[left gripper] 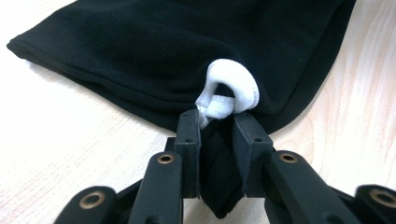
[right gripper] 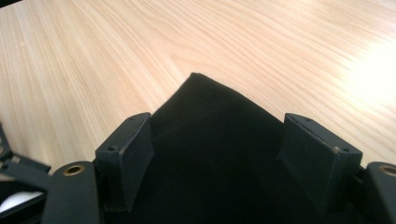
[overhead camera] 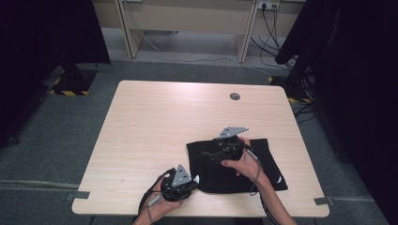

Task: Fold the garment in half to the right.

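A pale wooden table (overhead camera: 155, 122) stands on grey carpet, with wooden desk legs and trailing cables beyond its far edge. At the near edge, the left gripper (left gripper: 217, 126) is pressed together on a fold of a black cloth (overhead camera: 256, 176), pinching it at the cloth's near left corner, just where a small white knotted loop (left gripper: 231, 91) pokes out of the fabric beside the jaw tips. The person's left hand (overhead camera: 162, 204) wraps the gripper from below, its cable curling off the table's near edge. To the right and a little farther in, the right gripper (right gripper: 219, 140) sits over the cloth with its jaws spread wide, a pointed corner of the black fabric lying between them without either pad closing on it. The right hand (overhead camera: 246, 164) holds it above the cloth's middle. The cloth lies flat on the near right part of the table, and a small dark round hole (overhead camera: 234, 96) sits near the table's far edge.
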A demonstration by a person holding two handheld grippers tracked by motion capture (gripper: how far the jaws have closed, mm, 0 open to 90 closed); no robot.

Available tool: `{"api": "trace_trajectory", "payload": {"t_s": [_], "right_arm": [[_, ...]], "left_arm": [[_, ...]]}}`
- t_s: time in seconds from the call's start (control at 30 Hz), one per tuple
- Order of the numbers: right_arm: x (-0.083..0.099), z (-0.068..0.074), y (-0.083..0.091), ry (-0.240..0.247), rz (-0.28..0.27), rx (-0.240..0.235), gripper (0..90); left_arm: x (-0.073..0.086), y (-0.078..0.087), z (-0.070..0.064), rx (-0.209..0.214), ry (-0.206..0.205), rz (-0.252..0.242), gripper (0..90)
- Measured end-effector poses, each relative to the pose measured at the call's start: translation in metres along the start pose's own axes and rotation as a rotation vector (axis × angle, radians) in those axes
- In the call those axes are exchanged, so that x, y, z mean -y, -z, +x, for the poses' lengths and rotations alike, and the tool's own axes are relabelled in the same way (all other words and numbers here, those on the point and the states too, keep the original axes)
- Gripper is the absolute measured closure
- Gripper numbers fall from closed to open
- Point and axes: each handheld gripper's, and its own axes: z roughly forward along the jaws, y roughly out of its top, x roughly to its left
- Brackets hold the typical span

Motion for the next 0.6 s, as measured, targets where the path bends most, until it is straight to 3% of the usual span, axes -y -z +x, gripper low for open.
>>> {"api": "trace_trajectory", "payload": {"t_s": [0.2,0.6], "right_arm": [[-0.008,0.002,-0.017,0.019,0.015,-0.027,32.4],[-0.030,0.005,-0.059,0.056,0.084,-0.031,39.3]], "left_arm": [[0.000,0.000,0.000,0.007,0.005,0.001,73.3],[0.001,0.001,0.000,0.004,-0.002,0.000,73.4]]}}
